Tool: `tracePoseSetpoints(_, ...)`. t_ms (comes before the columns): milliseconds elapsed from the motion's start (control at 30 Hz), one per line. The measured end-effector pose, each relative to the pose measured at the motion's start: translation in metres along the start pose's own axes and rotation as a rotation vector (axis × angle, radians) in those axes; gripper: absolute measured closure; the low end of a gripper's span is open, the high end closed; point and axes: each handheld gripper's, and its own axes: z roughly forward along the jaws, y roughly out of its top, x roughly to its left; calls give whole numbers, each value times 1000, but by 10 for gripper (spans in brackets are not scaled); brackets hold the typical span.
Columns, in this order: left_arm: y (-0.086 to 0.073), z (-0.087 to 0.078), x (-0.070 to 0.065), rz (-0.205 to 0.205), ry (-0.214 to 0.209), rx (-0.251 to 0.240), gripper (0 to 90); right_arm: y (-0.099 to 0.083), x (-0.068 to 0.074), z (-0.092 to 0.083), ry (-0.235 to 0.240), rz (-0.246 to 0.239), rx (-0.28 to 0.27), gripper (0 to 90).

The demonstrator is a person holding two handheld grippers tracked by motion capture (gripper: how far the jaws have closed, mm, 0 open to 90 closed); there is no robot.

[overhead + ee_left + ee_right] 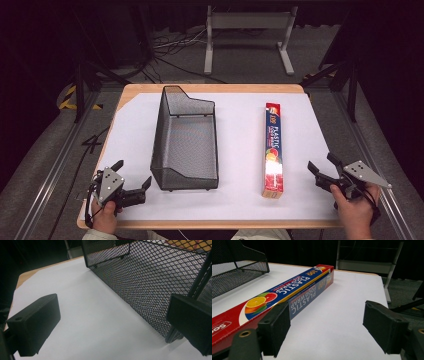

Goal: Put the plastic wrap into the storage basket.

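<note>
A black wire-mesh basket [186, 145] stands empty in the middle of the white-covered table. Right of it lies a long box of plastic food wrap [273, 149], lengthwise front to back. My left gripper [132, 174] rests at the front left corner, open, its jaws pointing toward the basket's near corner [172, 332]. My right gripper [323, 166] sits at the front right, open, just right of the box's near end. In the right gripper view the box [287, 295] runs past the left jaw. Nothing is between either pair of jaws.
The white sheet [240, 200] covers a wooden table [210, 88]. A metal stand [248, 35] and cables lie on the floor behind. Dark frame legs flank the table on both sides.
</note>
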Motion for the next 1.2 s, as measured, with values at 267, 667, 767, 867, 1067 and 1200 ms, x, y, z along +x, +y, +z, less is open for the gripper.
tracePoseSetpoints(267, 1, 1, -1, -2, -3, -1, 0, 1, 0, -1, -7, 6, 17, 203)
tracePoseSetpoints(667, 0, 0, -1, 1, 4, 5, 1, 24, 12, 3, 15, -29, 24, 200)
tracePoseSetpoints(767, 0, 0, -2, 1, 3, 6, 0, 31, 15, 4, 36, -14, 42, 264)
tracePoseSetpoints(867, 0, -1, -2, 3, 4, 8, 0, 42, 18, 8, 59, -4, 89, 307)
tracePoseSetpoints(1067, -1, -2, -2, 3, 9, 7, 1, 59, 21, 20, 94, 22, 141, 302)
tracePoseSetpoints(1200, -1, -3, -2, 3, 10, 4, 0, 70, 22, 27, 106, 23, 158, 292)
